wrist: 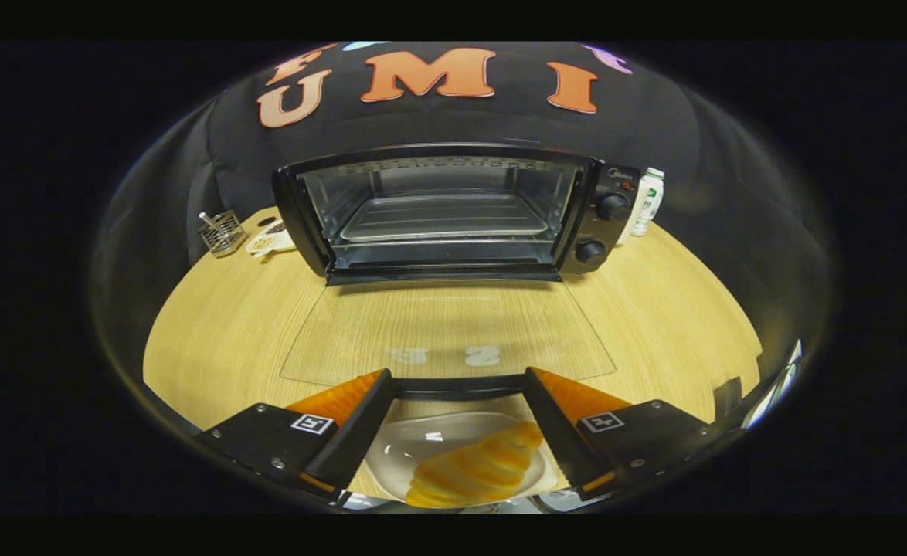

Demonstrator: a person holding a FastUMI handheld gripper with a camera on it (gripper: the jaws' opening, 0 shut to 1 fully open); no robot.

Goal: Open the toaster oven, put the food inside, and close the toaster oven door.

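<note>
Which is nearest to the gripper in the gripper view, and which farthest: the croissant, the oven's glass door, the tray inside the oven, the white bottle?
1. Croissant, on its plate between the open fingers of the gripper.
2. Glass door, folded down flat on the table, just ahead of the fingers.
3. Tray, inside the open oven.
4. White bottle, beyond the oven's right side.

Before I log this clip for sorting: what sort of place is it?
Likely a mock kitchen counter in a booth: an open toaster oven on a wooden table, and a croissant on a plate between the open gripper fingers.
</note>
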